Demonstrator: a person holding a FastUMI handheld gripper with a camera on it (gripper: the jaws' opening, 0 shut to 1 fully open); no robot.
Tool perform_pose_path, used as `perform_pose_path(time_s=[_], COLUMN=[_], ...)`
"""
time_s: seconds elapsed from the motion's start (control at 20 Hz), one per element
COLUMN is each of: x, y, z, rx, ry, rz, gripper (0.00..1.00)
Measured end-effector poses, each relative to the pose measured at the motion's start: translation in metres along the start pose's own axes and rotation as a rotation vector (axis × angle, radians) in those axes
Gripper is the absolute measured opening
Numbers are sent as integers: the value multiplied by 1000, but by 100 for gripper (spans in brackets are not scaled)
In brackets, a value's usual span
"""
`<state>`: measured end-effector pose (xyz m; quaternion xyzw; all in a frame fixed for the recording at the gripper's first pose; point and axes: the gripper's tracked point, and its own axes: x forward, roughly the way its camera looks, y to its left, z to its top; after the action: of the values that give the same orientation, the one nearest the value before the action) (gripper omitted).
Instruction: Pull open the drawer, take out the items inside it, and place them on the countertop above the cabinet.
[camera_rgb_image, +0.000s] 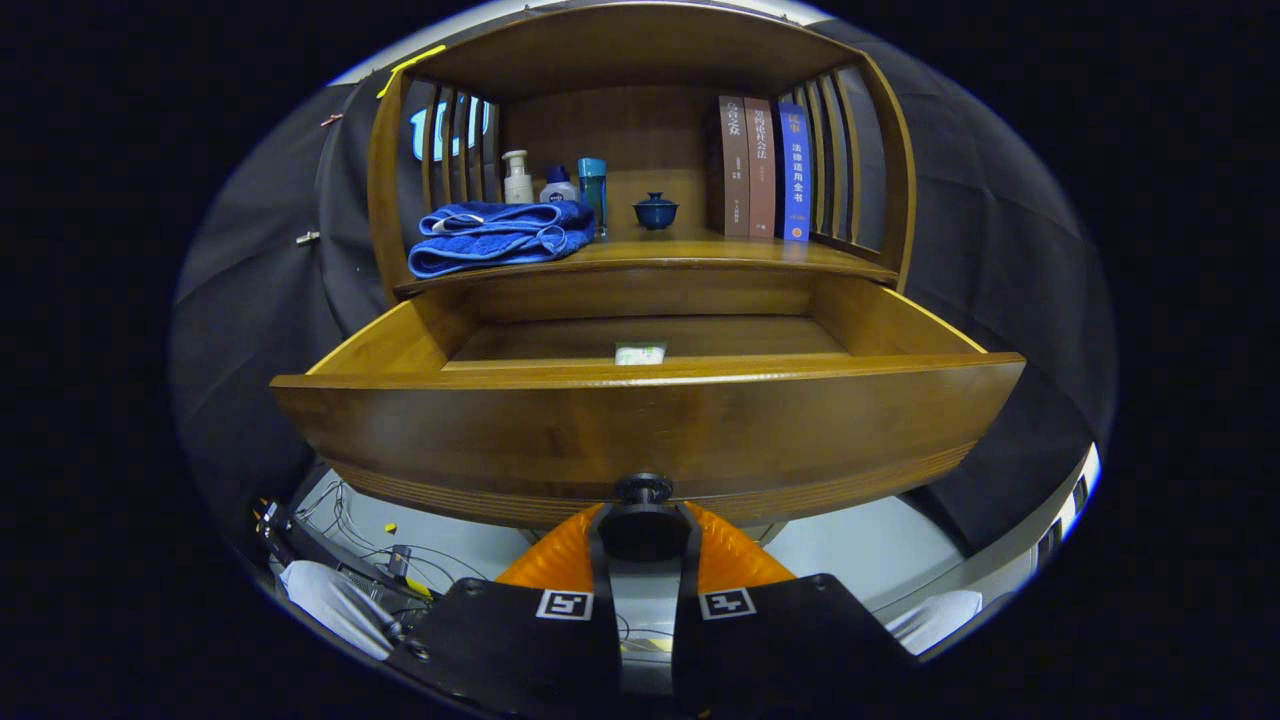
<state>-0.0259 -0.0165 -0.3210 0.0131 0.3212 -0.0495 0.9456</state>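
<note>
Claw clamped on the knob of the pulled-out drawer; a small packet lies inside.

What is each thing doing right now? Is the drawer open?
drawer: pulled open.
knob: pinched between the claw's fingers.
claw: shut on the knob.
small packet: lying inside the drawer.
blue towel: folded on the countertop.
books: standing upright.
lidded cup: lid on.

Beyond the hand-held gripper: 1 open drawer holding 1 small packet, 1 blue towel, 3 bottles, 1 lidded cup, 3 books.
</note>
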Motion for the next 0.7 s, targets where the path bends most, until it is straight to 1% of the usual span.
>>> perform_pose_path(time_s=[0.15, 0.3, 0.4, 0.45, 0.6, 0.7], x=[-7, -7, -9, -15, -41, -58], y=[0, 2, 3, 3, 5, 12], z=[-13, -13, -14, -10, 11, 40], rx=[13, 18, 20, 27, 18, 25], ry=[25, 23, 36, 30, -2, -51], rz=[-1, -2, 5, 5, 2, 25], gripper=[24, 24, 38, 43, 100, 99])
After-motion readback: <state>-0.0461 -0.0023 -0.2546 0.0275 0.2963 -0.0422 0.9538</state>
